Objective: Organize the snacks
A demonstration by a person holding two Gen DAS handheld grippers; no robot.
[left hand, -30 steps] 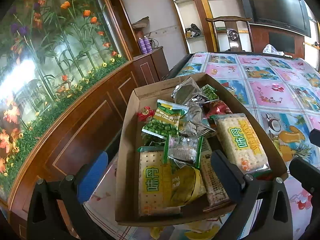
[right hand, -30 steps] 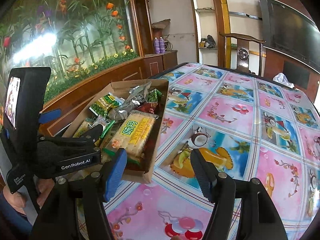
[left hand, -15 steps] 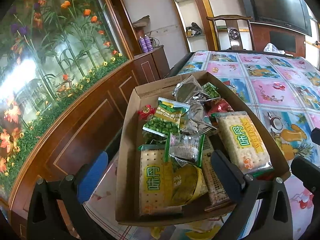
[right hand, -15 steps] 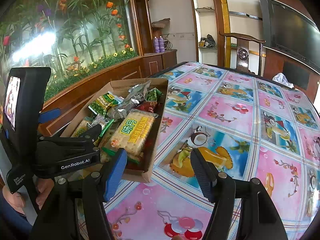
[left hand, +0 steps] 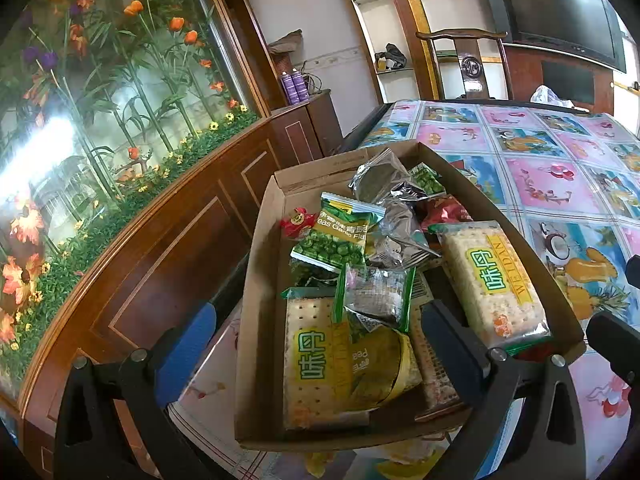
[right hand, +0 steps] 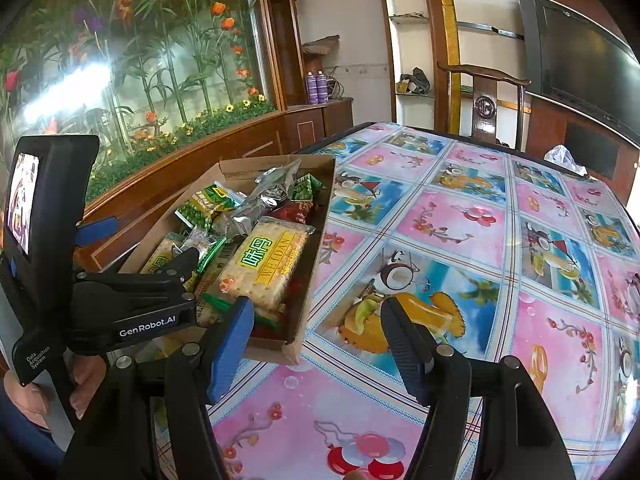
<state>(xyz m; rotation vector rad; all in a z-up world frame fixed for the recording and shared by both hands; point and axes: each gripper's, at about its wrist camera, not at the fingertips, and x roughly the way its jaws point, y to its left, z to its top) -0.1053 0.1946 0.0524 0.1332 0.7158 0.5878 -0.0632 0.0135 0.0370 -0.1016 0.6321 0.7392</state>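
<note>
Wooden chair (right hand: 484, 96) at table's far edge; white plastic bag (right hand: 564, 159) far right on patterned tablecloth (right hand: 460, 216). Cardboard box (left hand: 260, 320) at table's left edge holds cracker packs (left hand: 490, 280), green pea bags (left hand: 340, 236), silver pouches (left hand: 380, 178). Left gripper (left hand: 316, 340) over box, fingers wide, empty. Right gripper (right hand: 316, 344) fingers wide, empty, over bare cloth right of box.

Bright daylight, white glare on the flower mural (left hand: 44, 152), fisheye bending, dark vignetted corners.
</note>
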